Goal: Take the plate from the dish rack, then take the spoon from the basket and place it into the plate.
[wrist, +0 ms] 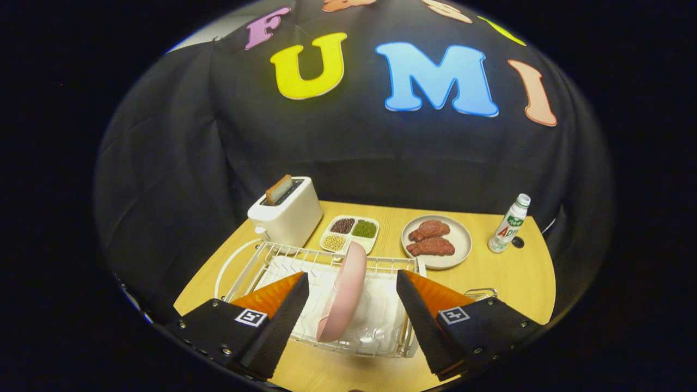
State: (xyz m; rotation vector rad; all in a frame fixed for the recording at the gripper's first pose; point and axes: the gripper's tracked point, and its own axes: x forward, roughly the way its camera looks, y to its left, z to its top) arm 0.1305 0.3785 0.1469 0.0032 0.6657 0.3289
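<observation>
Wooden table (512, 283) fills the lower middle of the frame, dark cloth wall behind it.

Dish rack (283, 258) — white wire, on the near left part of the table, lined with something clear or white; contents besides the plate too blurred to tell. A pink plate (344, 294) stands on edge in the rack, tilted, at lower centre of the frame. It sits between the two fingers but neither touches it.

Gripper (351, 310) at the bottom of the frame, fingers spread wide apart, one either side of the plate, holding nothing. Each finger carries a small square black-and-white marker near its base.

Toaster (288, 218) — white, just beyond the rack's far left corner, left of centre in the frame. A slice of bread (278, 189) sticks up out of its slot.

Round beige dish (460, 239) right of centre, beyond the rack, holding two reddish-brown pieces of meat (430, 238) side by side.

Divided tray (349, 247) between toaster and dish, touching neither: four compartments — dark red beans, green beans, pale yellow beans; the fourth is hidden behind the plate's top edge.

Bottle (509, 223) upright at the right of the table, white cap, green-and-red label; writing too small to read. A small dark spot on the table just beside it.

A wire handle or rim (482, 292) shows behind the right-hand finger; cannot tell what it belongs to.
</observation>
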